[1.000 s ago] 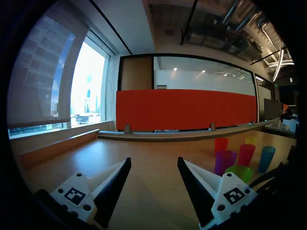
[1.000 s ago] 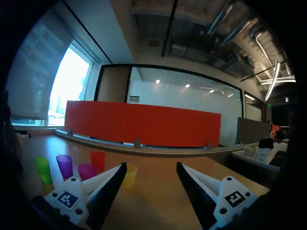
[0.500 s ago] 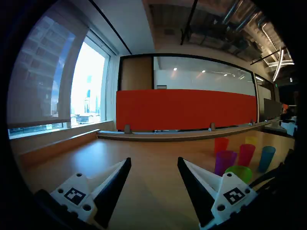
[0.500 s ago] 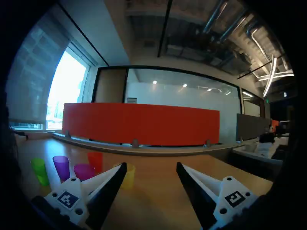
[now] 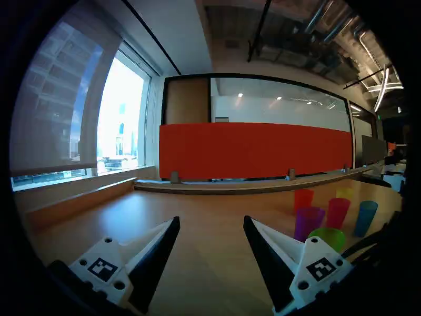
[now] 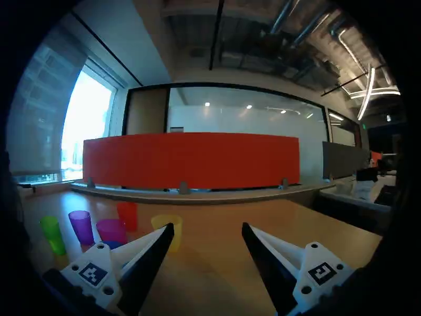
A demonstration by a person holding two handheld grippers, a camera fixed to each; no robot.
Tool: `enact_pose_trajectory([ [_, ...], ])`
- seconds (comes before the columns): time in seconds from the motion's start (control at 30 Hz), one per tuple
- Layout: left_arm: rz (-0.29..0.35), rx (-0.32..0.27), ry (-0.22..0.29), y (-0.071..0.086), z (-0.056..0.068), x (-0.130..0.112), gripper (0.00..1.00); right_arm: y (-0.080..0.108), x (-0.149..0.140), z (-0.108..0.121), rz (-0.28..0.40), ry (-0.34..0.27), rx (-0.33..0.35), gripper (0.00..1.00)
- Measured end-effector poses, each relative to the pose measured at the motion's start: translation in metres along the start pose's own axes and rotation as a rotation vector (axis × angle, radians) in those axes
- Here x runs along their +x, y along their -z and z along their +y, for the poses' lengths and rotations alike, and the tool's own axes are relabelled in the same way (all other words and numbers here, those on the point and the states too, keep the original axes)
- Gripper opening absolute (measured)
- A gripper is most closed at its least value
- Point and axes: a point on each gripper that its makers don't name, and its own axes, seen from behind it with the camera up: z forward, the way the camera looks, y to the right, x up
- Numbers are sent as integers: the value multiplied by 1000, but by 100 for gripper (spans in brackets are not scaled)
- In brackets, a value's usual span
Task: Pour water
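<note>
Several coloured plastic cups stand together on the wooden table. In the left gripper view they sit at the right: a red cup (image 5: 302,200), a yellow cup (image 5: 343,193), a pink cup (image 5: 337,212), a blue cup (image 5: 365,217), a purple cup (image 5: 308,222) and a green cup (image 5: 327,238) nearest. My left gripper (image 5: 210,218) is open over bare table, left of them. In the right gripper view the green cup (image 6: 51,234), purple cup (image 6: 81,226), pink cup (image 6: 111,230), red cup (image 6: 127,216) and yellow cup (image 6: 167,227) stand at the left. My right gripper (image 6: 207,225) is open, holding nothing.
An orange divider panel (image 5: 252,150) runs along the table's far edge. Windows (image 5: 118,131) and a ledge lie to the left. More desks with objects (image 6: 363,189) stand beyond the table's right side.
The right gripper view has shifted: the cups sit a little farther right and the yellow cup shows more fully beside the left finger. The left gripper has stayed still.
</note>
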Motion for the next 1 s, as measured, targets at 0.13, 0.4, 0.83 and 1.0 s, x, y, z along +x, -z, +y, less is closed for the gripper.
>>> enact_pose_trajectory([
  [0.13, 0, 0, 0, 0, 0, 0, 89, -1, -3, 0, -10, 3, 3, 100],
  [0.4, 0, 0, 0, 0, 0, 0, 89, -1, -3, 0, -11, 2, 8, 100],
  [0.83, 0, 0, 0, 0, 0, 0, 89, 0, -3, 0, -11, 1, 9, 100],
  [1.0, 0, 0, 0, 0, 0, 0, 89, 0, -3, 0, -11, 1, 10, 100],
])
